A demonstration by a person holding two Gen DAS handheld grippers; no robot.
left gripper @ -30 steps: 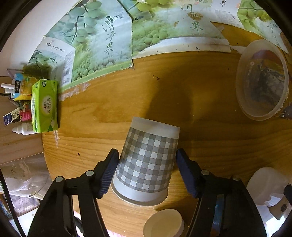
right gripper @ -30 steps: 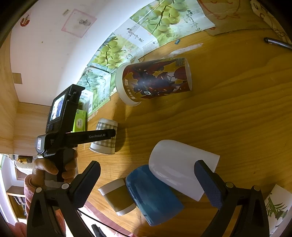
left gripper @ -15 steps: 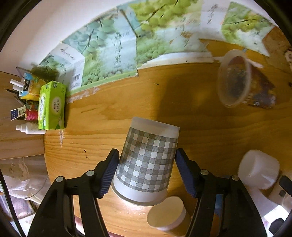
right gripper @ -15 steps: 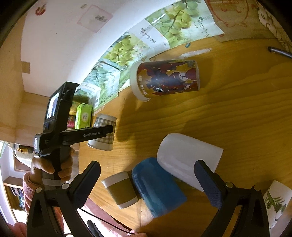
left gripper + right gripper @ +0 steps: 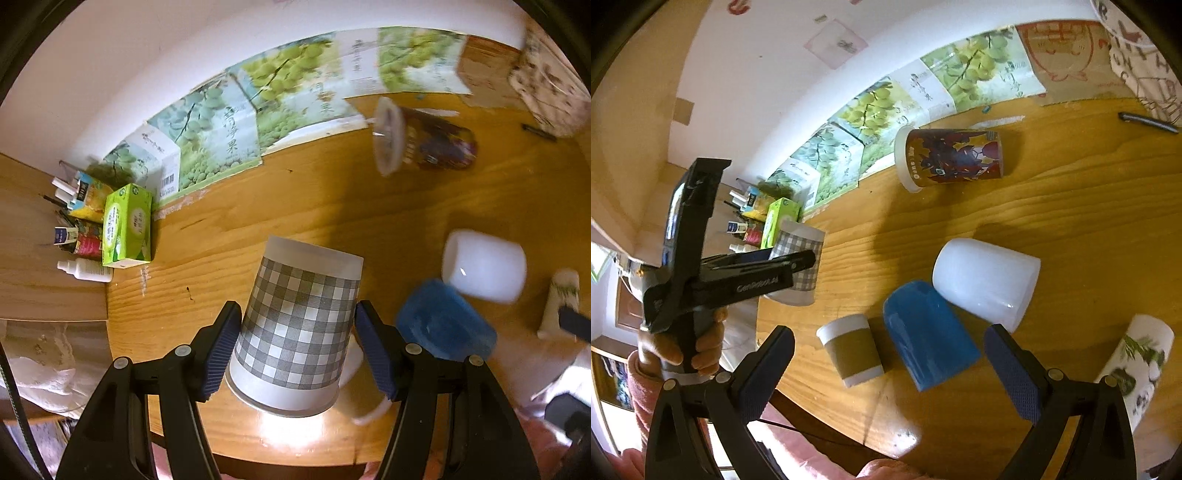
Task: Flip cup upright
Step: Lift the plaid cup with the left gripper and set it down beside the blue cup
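Observation:
My left gripper (image 5: 297,349) is shut on a grey checked paper cup (image 5: 299,325), its two blue pads pressed against the cup's sides. The cup is upside down, wide rim toward the bottom of the view, lifted above the wooden table (image 5: 332,206). In the right wrist view the same cup (image 5: 799,267) hangs in the left gripper (image 5: 798,266) above the table's left edge. My right gripper (image 5: 890,369) is open and empty, held above a blue cup (image 5: 929,334) and a brown sleeved cup (image 5: 851,349).
A white cup (image 5: 988,282), a red printed cup (image 5: 951,157) and a leaf-patterned cup (image 5: 1137,362) lie on their sides. A green tissue box (image 5: 127,225) and small bottles (image 5: 85,267) stand at the far left. Grape-printed cartons (image 5: 258,110) line the wall.
The left gripper has lifted the checked cup up off the table and pulled back; more of the table and the other cups now show. The right gripper has risen and stays open.

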